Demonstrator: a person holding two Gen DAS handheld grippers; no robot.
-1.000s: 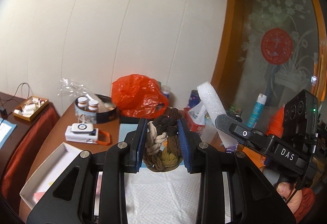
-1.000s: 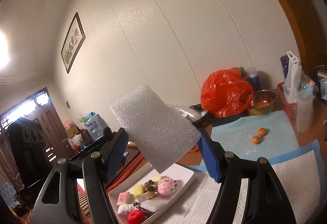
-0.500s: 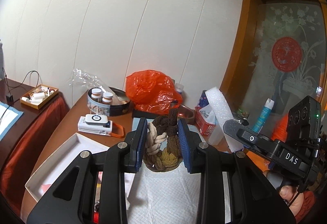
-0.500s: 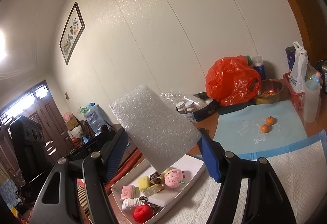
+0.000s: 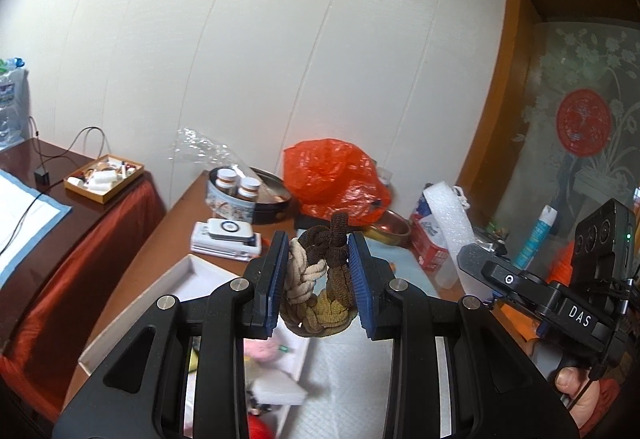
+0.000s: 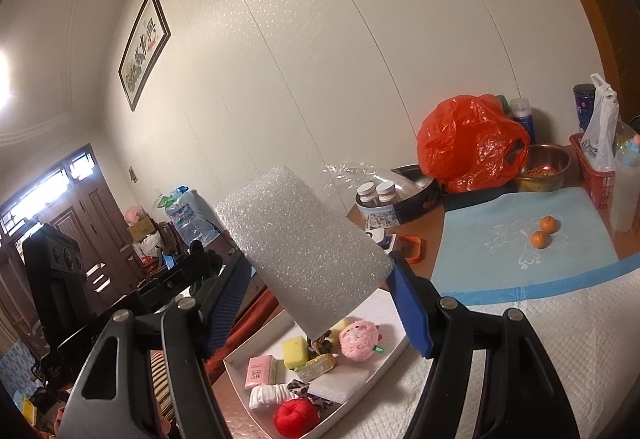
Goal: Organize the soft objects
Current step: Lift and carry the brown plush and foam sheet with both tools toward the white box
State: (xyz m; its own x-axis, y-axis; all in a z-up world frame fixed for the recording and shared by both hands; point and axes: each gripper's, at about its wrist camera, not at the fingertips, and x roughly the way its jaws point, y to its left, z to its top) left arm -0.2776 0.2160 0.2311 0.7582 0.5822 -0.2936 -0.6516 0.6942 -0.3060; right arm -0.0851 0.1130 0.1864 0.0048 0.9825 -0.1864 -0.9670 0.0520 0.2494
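1. My left gripper [image 5: 318, 281] pinches a knotted rope toy [image 5: 320, 279] between its blue pads. The toy is soft and lumpy, so I think it could slip or twist out if I tip too fast.
2. My right gripper [image 6: 318, 303] squeezes a white foam block [image 6: 300, 255]. The block is big and sticks far out past my fingers. I think it could bump the things in the white tray [image 6: 394, 359] when I go down, or pop free because foam squishes.
3. The tray is already full of soft things, like the pink plush [image 6: 359, 339] and the red plush [image 6: 296, 417]. There is little room, so my toys might land on the rim and fall out.
4. Both grippers hang up in the air over the tray and the white pad [image 6: 520, 359], close beside each other. They point forward and a bit down. They could knock together.
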